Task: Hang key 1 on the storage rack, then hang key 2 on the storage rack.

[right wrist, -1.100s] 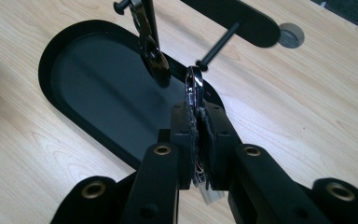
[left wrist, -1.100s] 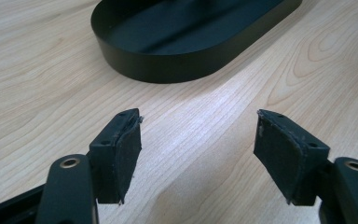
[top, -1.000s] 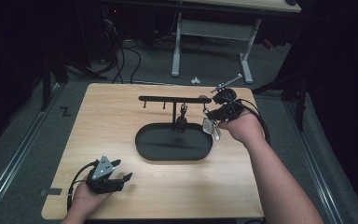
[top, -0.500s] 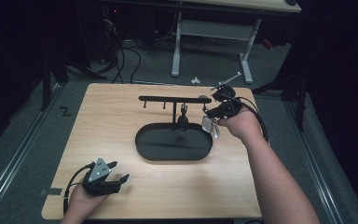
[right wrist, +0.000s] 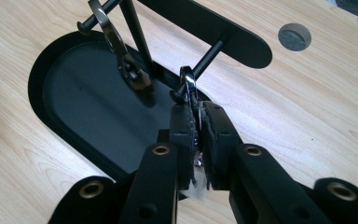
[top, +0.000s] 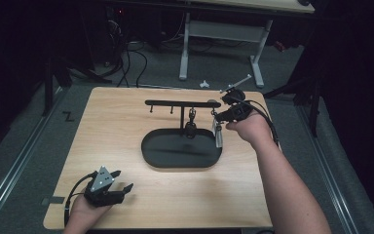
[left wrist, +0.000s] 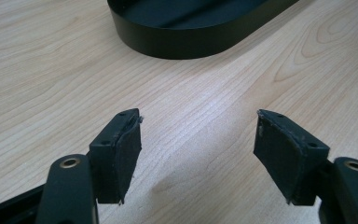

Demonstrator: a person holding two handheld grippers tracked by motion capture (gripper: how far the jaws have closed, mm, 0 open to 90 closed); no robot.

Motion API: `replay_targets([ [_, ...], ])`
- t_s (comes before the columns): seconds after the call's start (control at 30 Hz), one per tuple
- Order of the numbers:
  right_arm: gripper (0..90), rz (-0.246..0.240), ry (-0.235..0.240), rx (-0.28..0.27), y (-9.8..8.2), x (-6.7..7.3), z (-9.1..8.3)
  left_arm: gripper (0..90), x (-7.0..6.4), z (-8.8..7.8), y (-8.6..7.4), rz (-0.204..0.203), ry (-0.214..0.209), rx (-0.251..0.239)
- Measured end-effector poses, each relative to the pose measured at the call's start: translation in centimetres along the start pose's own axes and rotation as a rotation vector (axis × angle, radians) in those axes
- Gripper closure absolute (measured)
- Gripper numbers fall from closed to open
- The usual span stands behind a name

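- right gripper [right wrist: 196,122] jaws pinch a metal keyring [right wrist: 189,91] hooked on a peg [right wrist: 204,63]
- second keyring [right wrist: 121,49] hangs over the black tray [right wrist: 51,60]

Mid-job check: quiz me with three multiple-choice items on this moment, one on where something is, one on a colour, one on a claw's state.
1. Where does the left claw sit?
A. Near the table's front left corner
B. Over the tray
C. At the hanger bar

2. What colour is the shallow oval metal tray?
A. White
B. Black
C. Red

3. How are the right claw's jaws?
A. Wide open
B. Shut on a small silver metal ring
C. Shut on the tray's rim

Answers:
1 A: the high view shows it low at left on the light wooden table.
2 B: it is black in the high view and both gripper views.
3 B: the right gripper view shows the pads pressed on the ring, which is on a peg of the black hanger bar.
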State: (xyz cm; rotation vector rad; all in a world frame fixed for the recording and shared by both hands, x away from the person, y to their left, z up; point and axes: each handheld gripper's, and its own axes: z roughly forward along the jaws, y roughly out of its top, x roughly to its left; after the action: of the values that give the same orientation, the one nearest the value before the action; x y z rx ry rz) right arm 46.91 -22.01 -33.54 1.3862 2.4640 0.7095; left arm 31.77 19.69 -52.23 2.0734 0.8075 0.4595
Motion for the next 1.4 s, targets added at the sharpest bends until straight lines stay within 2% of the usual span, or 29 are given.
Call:
replay_targets([
  [0.23,82.2,-0.005,-0.012,0.001,0.0,0.1,0.4,32.3,0.0,-0.1,-0.2,-0.003,-0.001,0.004],
  [0.4,81.1,0.015,0.004,-0.009,-0.5,-0.2,0.8,32.3,0.0,-0.1,-0.2,-0.007,-0.007,0.003],
  [0.57,79.2,0.023,0.011,-0.022,-1.1,-0.2,1.1,32.3,-0.2,0.2,0.4,0.009,-0.018,-0.002],
  [0.93,71.8,0.05,0.032,-0.063,-2.4,-0.9,0.4,32.3,-0.2,0.8,0.6,0.004,-0.023,0.009],
  [1.03,65.4,0.074,0.023,-0.101,-4.5,-1.6,-0.3,32.4,-0.2,1.0,0.9,-0.002,-0.02,-0.008],
  [1.1,62.1,0.073,0.023,-0.112,-5.9,-1.9,-0.6,32.3,-0.3,1.2,0.9,0.013,-0.027,-0.007],
  [1.13,62.1,0.073,0.023,-0.112,-5.9,-1.9,-0.6,32.2,-0.3,1.2,0.9,0.013,-0.027,-0.007],
  [1.23,57.0,0.089,0.006,-0.137,-8.3,-2.2,-0.8,32.1,-0.3,1.1,1.0,0.019,-0.034,-0.018],
  [1.3,54.1,0.096,-0.024,-0.153,-9.9,-2.3,-0.7,32.1,-0.2,1.0,1.3,0.021,-0.034,-0.029],
  [1.4,48.7,0.141,-0.03,-0.176,-12.4,-2.2,0.2,32.0,-0.4,1.0,1.7,0.028,-0.024,-0.048],
])
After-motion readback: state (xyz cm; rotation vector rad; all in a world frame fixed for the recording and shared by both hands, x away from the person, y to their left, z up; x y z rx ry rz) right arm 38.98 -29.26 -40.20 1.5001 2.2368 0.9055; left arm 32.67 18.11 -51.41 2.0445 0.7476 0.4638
